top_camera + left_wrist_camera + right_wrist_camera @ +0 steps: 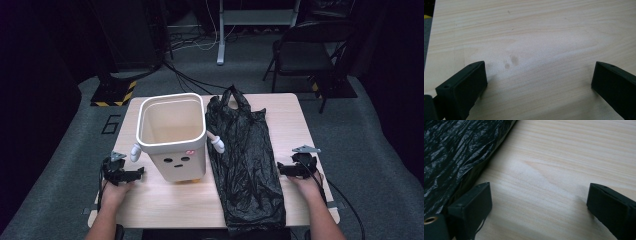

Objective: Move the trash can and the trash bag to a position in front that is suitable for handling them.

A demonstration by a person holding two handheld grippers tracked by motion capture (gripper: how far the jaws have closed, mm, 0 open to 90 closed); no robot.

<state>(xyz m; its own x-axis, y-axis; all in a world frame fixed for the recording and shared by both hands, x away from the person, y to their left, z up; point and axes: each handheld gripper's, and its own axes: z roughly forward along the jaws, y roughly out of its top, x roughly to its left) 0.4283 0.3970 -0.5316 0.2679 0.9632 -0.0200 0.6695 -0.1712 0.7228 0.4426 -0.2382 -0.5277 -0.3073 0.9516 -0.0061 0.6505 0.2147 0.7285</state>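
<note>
The counter point(165, 200) carries two things, and I judge that my work is to line the bin with the bag; nothing of this is done yet. The black plastic bag point(245, 155) lies flat and long, from near the far edge down to the near edge, right of the middle. The white bin point(172, 137) stands upright and empty near the left half, just beside the bag. My right claw point(290, 169) rests near the right edge, jaws wide apart and holding nothing, with the bag's edge close to one jaw. My left claw point(131, 175) waits near the left edge, equally wide and empty. All steps are left: lifting the bag, opening it, fitting it inside.
</note>
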